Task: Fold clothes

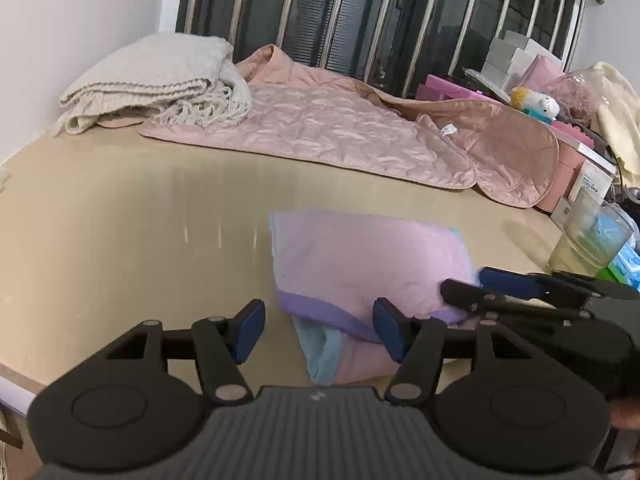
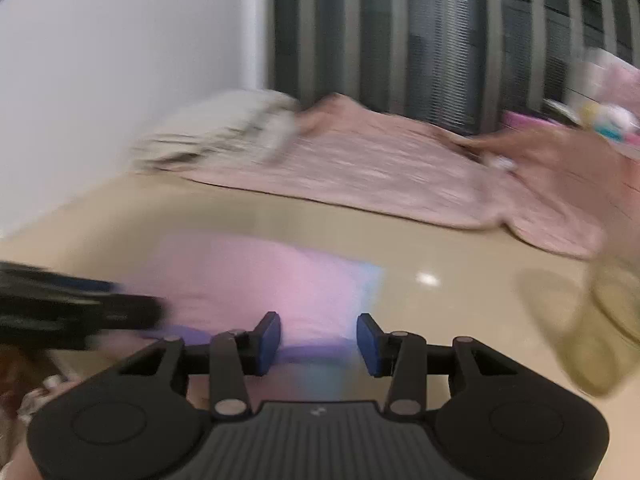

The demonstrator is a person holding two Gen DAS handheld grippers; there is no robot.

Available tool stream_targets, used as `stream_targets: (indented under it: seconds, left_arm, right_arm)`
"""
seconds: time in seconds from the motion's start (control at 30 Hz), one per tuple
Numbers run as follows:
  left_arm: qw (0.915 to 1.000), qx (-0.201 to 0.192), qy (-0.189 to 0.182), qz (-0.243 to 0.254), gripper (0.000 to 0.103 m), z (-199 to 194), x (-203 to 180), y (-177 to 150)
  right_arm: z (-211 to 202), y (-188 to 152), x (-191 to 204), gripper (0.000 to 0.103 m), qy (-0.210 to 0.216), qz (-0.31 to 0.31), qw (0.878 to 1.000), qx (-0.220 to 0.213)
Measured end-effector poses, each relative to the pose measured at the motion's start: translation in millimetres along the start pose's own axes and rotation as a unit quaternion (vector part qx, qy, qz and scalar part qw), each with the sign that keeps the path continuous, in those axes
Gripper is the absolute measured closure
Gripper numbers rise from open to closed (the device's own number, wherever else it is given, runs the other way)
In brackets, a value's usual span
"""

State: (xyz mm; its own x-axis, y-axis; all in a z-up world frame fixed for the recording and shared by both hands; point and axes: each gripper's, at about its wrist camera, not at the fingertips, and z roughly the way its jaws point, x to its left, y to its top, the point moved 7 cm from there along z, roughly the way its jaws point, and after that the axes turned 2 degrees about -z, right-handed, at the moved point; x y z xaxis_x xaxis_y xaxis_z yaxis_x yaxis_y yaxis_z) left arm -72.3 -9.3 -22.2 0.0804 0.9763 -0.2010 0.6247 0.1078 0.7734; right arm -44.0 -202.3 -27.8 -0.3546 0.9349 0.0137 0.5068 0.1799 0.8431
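A folded pink garment [image 1: 360, 264] with a purple band and a light blue layer under it lies on the beige table [image 1: 120, 216]. My left gripper [image 1: 320, 330] is open and empty, just in front of the garment's near edge. My right gripper [image 2: 318, 342] is open and empty over the garment's near edge [image 2: 256, 280]; its view is blurred. The right gripper's fingers [image 1: 468, 292] show in the left wrist view, resting at the garment's right side. The left gripper [image 2: 80, 308] shows as a dark blur at the left of the right wrist view.
A pink quilted blanket [image 1: 340, 128] and a folded cream knit throw [image 1: 160, 76] lie at the back of the table. A glass cup [image 1: 592, 240], boxes and a plush toy [image 1: 536, 102] crowd the right side. A barred window [image 1: 360, 12] stands behind.
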Motion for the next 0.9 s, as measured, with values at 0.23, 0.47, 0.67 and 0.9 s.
stream_targets:
  seconds: [0.23,0.47,0.67,0.9]
  left_arm:
    - [0.9981,0.013,-0.007,-0.060,0.031,5,7,9]
    - [0.9955,0.030,-0.017,-0.088,0.032,15,6,12]
    - [0.9959,0.041,-0.031,-0.075,0.058,17,-3,10]
    - [0.9975,0.029,-0.045,-0.046,0.079,16,-15,4]
  right_arm:
    - [-7,10,-24,0.044,0.025,0.085,0.996,-0.021]
    - [18,12,-6,0.038,0.047,0.073,0.996,-0.006]
    - [18,3,-3,0.046,0.037,0.045,0.998,-0.008]
    - [12,-1,12,0.075,0.046,0.016,0.999,-0.013]
